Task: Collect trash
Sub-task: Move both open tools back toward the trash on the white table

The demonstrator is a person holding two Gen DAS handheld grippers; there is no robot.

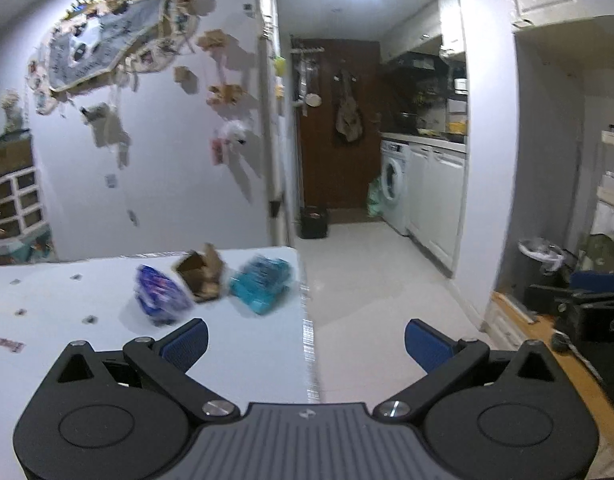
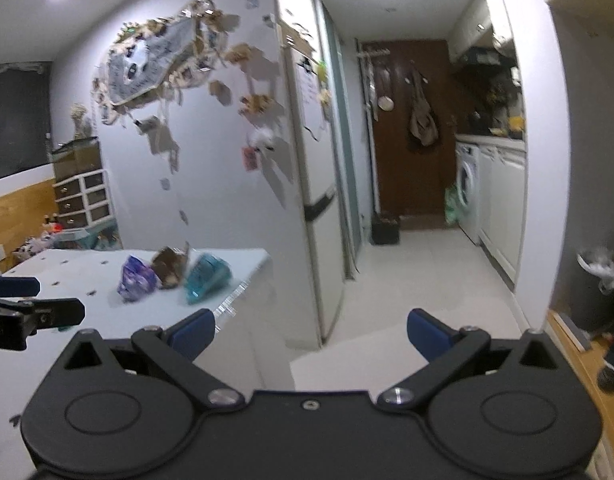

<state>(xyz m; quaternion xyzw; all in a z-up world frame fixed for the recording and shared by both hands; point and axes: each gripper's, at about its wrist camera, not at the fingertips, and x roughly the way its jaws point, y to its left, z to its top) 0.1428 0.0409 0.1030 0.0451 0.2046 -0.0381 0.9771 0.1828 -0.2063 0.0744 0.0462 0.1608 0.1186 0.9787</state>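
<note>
Left gripper (image 1: 306,338), right gripper (image 2: 311,330): jaws wide apart, empty. Crumpled purple wrapper (image 1: 162,295), torn brown cardboard box (image 1: 201,277), crinkled teal plastic packet (image 1: 261,285) lie clustered near white desk (image 1: 87,344) far edge. Nothing collected yet; lined dark bin (image 1: 541,266) well apart.

I found no legible text in either view. The purple wrapper (image 1: 162,294), the teal wrapper (image 1: 261,283) beside it and the papers on the fridge door (image 2: 307,92) carried print, but motion blur left every mark unreadable to me.
</note>
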